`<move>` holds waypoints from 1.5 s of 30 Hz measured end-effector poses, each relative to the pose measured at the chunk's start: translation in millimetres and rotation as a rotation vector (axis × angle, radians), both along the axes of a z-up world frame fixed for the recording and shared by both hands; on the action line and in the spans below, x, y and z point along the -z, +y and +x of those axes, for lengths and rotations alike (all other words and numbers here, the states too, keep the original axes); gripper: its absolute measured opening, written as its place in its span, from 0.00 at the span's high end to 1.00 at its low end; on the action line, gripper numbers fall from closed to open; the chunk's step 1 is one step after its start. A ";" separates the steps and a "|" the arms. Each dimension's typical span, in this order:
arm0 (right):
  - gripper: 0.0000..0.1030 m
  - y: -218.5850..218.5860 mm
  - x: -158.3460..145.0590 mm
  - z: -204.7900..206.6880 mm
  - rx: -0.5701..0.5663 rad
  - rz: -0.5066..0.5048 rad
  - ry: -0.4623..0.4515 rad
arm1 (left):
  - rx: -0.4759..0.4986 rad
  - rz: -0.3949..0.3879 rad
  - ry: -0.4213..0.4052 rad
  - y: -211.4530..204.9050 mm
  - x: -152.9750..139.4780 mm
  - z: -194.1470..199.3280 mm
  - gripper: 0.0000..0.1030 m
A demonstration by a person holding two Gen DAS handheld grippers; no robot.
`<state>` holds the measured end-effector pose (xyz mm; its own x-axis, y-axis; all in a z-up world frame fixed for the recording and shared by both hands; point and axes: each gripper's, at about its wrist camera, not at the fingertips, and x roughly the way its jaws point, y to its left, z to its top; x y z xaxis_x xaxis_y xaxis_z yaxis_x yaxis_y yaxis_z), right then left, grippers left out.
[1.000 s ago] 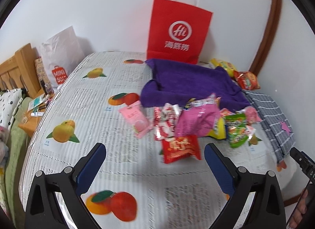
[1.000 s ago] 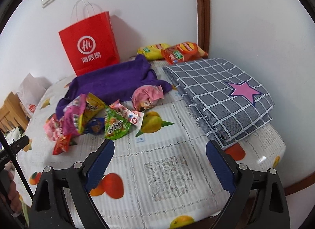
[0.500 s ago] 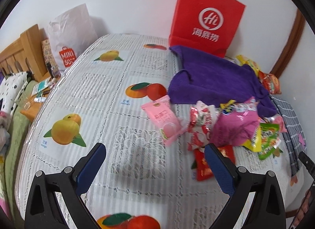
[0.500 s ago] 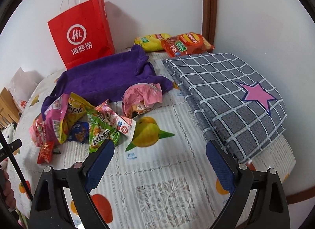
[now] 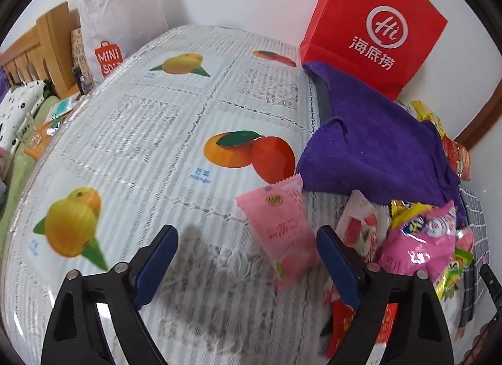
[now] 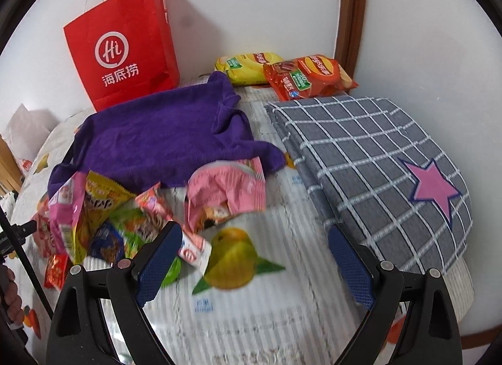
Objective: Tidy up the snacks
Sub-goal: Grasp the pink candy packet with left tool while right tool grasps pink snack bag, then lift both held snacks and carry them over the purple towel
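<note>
A pink snack packet [image 5: 282, 223] lies flat on the fruit-print tablecloth [image 5: 150, 120], in front of a purple towel [image 5: 376, 145]. My left gripper [image 5: 246, 236] hovers low over it, jaws closing. The packet sits between them close to the right finger [image 5: 335, 264], and no pad presses on it. A heap of mixed snack packets [image 5: 420, 239] lies just to the right. My right gripper [image 6: 254, 230] is open over a mango print with nothing between its fingers. The snack heap [image 6: 94, 208] and a crumpled pink bag [image 6: 226, 189] lie just beyond its left finger.
A red paper bag [image 6: 122, 45] stands against the wall behind the towel. Two chip bags [image 6: 310, 76] lie in the back corner. A folded grey checked cloth [image 6: 376, 161] covers the table's right side. A white shopping bag [image 5: 119, 19] and wooden bed frame [image 5: 40, 48] stand on the left.
The left gripper has dropped and shifted left onto the pink packet, and its jaws have narrowed. The right gripper has moved in closer to the snack heap and the crumpled pink bag.
</note>
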<state>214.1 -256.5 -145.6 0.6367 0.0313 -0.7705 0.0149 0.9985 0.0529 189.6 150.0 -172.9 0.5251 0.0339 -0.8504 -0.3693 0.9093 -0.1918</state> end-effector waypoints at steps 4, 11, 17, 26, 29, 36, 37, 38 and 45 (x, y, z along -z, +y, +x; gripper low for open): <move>0.09 7.3 2.1 19.0 -0.013 -0.020 0.004 | 0.018 -0.003 -0.008 -4.4 6.3 9.2 0.18; 0.09 24.5 17.0 45.6 -0.065 -0.045 0.047 | 0.033 -0.008 -0.034 -5.1 6.3 16.2 0.27; 0.09 32.5 37.3 60.4 -0.080 -0.071 0.098 | 0.062 -0.038 -0.048 -6.1 5.3 17.2 0.43; 0.39 23.8 35.9 49.0 -0.083 -0.033 0.091 | 0.084 -0.060 -0.068 -4.5 0.1 3.2 0.62; 0.39 23.0 23.7 34.5 -0.086 -0.040 0.057 | 0.086 -0.062 -0.075 -3.4 -3.6 -3.5 0.64; 0.40 20.9 0.8 6.2 -0.080 -0.024 0.009 | 0.103 -0.054 -0.108 -5.0 -23.4 -27.5 0.68; 0.40 21.1 -1.4 3.0 -0.080 -0.026 0.005 | 0.106 -0.057 -0.111 -4.6 -25.8 -30.1 0.69; 0.40 21.7 -4.8 -1.6 -0.077 -0.023 -0.001 | 0.109 -0.063 -0.116 -4.4 -28.9 -33.9 0.69; 0.41 27.8 -21.0 -29.5 -0.082 -0.015 -0.030 | 0.142 -0.065 -0.133 -8.1 -42.7 -49.7 0.70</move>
<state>184.6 -228.7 -124.6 0.6553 0.0728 -0.7519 -0.0684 0.9970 0.0369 139.8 141.9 -130.2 0.6285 -0.1017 -0.7711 -0.2054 0.9345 -0.2906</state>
